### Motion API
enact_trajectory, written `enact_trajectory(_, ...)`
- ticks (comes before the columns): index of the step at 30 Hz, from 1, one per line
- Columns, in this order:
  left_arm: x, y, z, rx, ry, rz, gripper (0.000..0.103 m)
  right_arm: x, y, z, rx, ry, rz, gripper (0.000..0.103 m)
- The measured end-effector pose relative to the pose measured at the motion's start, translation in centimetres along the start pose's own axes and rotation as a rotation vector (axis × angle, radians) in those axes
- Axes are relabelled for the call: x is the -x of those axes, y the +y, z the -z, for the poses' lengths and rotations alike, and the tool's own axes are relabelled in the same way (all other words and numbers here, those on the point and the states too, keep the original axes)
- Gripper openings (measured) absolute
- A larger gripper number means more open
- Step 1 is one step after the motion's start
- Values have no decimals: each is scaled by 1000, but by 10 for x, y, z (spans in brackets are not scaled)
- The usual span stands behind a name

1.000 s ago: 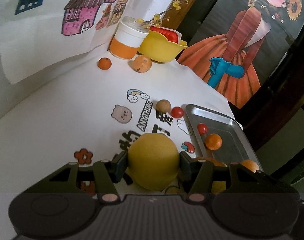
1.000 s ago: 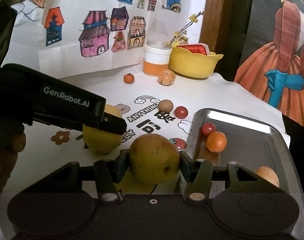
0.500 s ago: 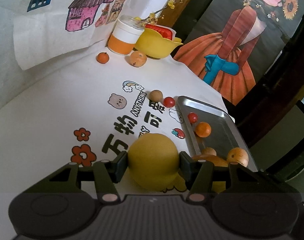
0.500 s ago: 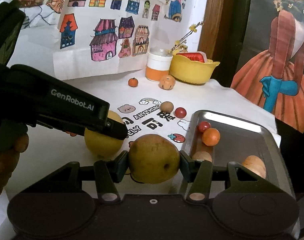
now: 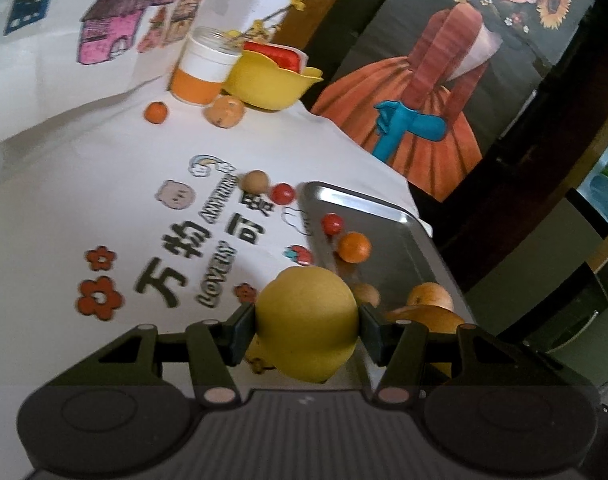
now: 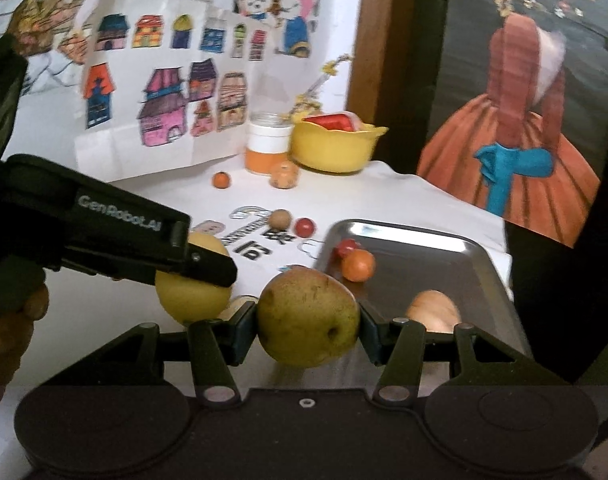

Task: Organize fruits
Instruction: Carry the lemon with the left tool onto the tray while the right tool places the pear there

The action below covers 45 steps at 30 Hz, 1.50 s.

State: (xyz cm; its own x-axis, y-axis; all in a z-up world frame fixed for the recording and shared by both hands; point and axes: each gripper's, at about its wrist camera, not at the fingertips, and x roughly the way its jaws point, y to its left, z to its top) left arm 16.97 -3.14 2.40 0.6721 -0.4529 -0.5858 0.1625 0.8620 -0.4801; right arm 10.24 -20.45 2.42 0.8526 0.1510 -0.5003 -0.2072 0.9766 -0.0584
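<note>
Your left hand-held gripper is clamped on a yellow pear, both pads pressed against its sides. Your right hand-held gripper is clamped on a greenish-brown pear in the same manner.

Change against the earlier frames — both fruits are carried higher and closer to the metal tray. In the left wrist view the yellow pear, a second ago over the printed lettering of the surface, now overlaps the tray's near left edge. In the right wrist view the greenish-brown pear sits over the tray's near left corner, and the wall drawings fill more of the picture than before.

Tray contents are unchanged: a red tomato and an orange at 12 o'clock from the yellow pear, a small tan fruit just beside its right side, and a larger orange-tan fruit at 3 o'clock.

On the surface outside the tray, nothing has moved: a tan ball and a second red tomato lie touching near the tray's far left corner. A small tangerine and a speckled orange fruit lie at 11 o'clock — near the orange-and-white jar and the yellow bowl.
</note>
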Motion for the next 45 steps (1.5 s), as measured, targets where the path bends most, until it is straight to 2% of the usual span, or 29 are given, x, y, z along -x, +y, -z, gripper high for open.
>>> enact_trajectory(11, -19, -34, 5, -26, 20, 63, 60, 5, -35, 11, -76, 14, 66, 55)
enact_trajectory(23, -34, -58, 12, -53, 53, 90, 60, 8, -60, 21, -134, 25, 100, 55)
enact_trajectory(45, -48, -59, 16, -50, 93, 78, 60, 1, -69, 28, -184, 57, 99, 55)
